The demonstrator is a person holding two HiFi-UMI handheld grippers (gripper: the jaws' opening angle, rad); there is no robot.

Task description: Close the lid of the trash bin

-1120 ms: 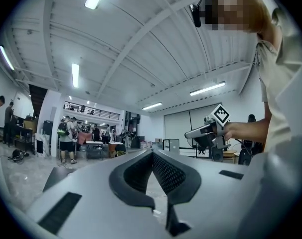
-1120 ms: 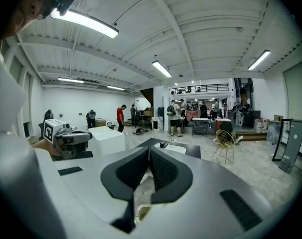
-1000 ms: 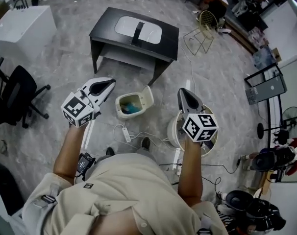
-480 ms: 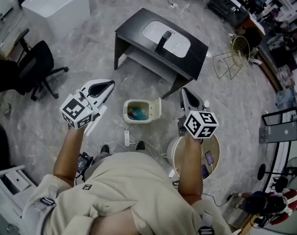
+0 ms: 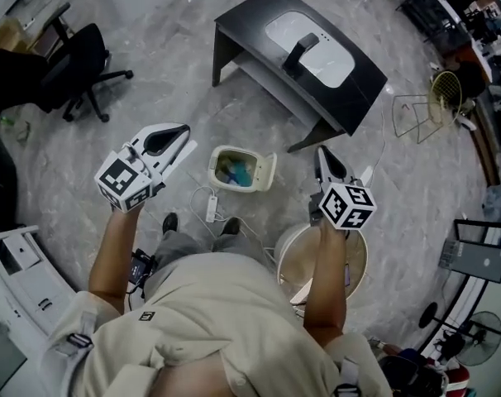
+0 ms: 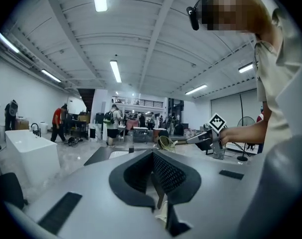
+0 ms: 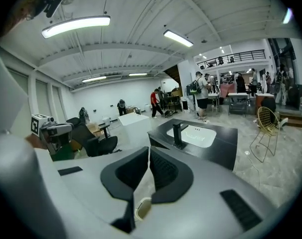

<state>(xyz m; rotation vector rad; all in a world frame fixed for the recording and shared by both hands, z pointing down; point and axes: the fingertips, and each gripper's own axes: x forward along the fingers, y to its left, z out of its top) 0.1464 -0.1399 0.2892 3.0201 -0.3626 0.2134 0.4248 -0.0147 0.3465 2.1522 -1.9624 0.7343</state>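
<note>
In the head view a small cream trash bin (image 5: 232,169) stands on the grey floor with blue rubbish inside. Its lid (image 5: 264,173) is swung open to the right. My left gripper (image 5: 179,131) hovers to the bin's left, well above the floor. My right gripper (image 5: 323,152) hovers to the bin's right, beyond the lid. Neither touches the bin. In the left gripper view the left gripper (image 6: 152,157) has its jaws together, holding nothing. The right gripper (image 7: 147,152) looks the same in its own view, jaws shut and empty.
A black table with a white sink basin (image 5: 310,50) stands behind the bin. A power strip and cables (image 5: 211,208) lie in front of the bin. A round tub (image 5: 293,259) sits under my right arm. An office chair (image 5: 78,63) is far left, a wire chair (image 5: 437,99) far right.
The head view has swung, so the table and bin have slid right and down in the picture. Both grippers keep their places beside the bin. The lid stays open.
</note>
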